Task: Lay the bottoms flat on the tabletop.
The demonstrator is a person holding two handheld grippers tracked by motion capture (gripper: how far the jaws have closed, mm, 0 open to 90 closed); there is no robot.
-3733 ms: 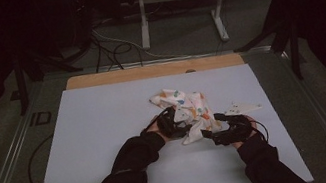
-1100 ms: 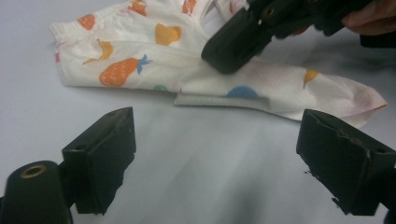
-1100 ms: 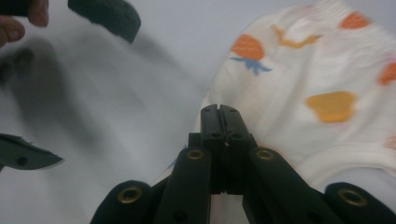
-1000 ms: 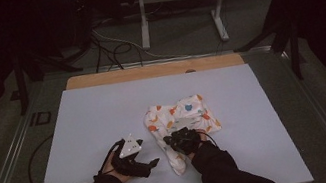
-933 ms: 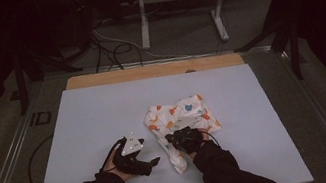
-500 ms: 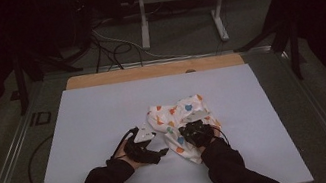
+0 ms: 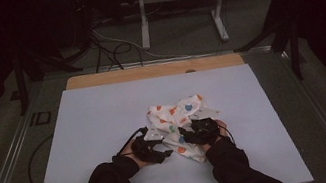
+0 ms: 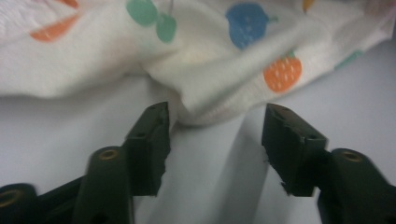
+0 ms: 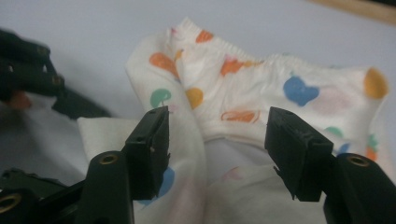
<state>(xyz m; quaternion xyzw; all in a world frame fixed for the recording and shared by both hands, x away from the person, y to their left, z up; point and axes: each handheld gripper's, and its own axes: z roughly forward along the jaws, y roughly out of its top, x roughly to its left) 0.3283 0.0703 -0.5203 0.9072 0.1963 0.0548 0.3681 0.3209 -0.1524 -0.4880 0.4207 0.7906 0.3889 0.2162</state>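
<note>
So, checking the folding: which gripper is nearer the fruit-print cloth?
Right. The right gripper sits over the fruit-print cloth, jaws open above its folds. The left gripper is at its near-left edge, open around a fold.

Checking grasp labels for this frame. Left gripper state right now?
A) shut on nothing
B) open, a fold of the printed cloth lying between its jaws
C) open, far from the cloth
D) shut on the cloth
B: in the left gripper view the left gripper has its jaws standing apart, with a fold of the fruit-print cloth reaching down between their tips over the white table; no clamp on it shows.
</note>
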